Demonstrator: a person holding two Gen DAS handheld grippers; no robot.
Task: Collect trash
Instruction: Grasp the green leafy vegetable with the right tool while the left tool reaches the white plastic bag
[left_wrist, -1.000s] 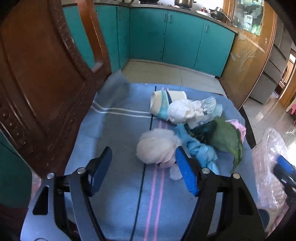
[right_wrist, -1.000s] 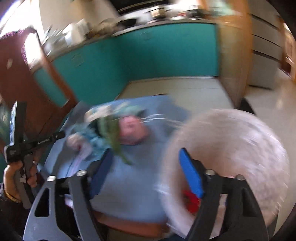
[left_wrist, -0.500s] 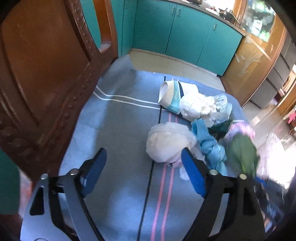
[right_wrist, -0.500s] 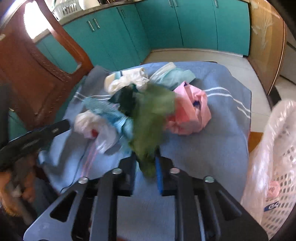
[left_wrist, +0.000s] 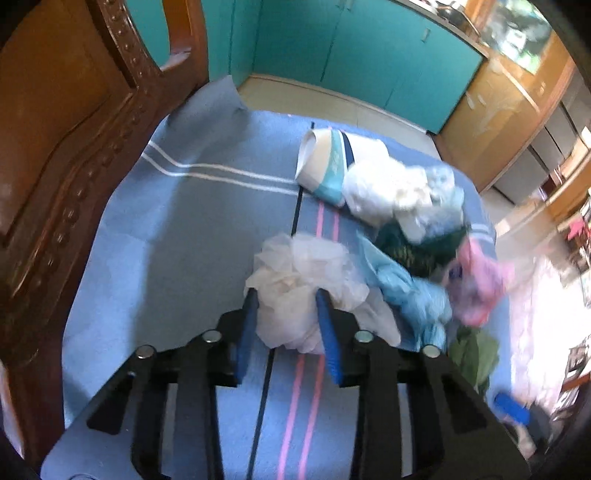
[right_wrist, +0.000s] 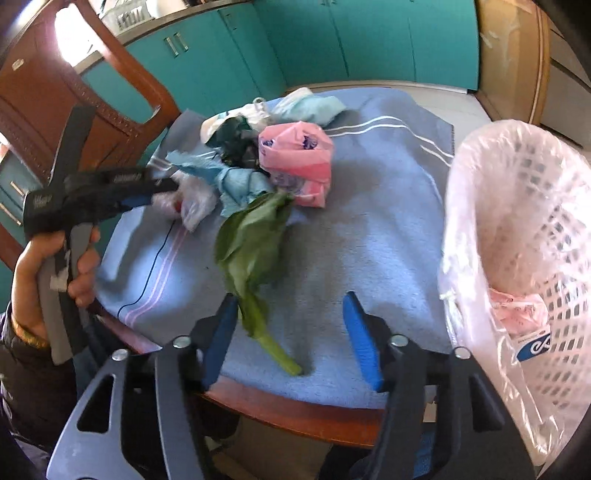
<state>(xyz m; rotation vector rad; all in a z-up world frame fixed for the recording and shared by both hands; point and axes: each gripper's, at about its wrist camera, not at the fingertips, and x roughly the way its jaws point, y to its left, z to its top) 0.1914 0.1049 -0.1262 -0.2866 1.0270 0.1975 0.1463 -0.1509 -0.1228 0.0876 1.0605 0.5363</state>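
While the left gripper squeezes the white wad mid-frame, right gripper sits open; leaf looks floppy, grab its stem.

one paper cup, one green leaf, one lined basket, two grippers

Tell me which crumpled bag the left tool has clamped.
The white bag, nearest the left tool, pinched between its blue fingers. The pink bag and blue bag lie free.
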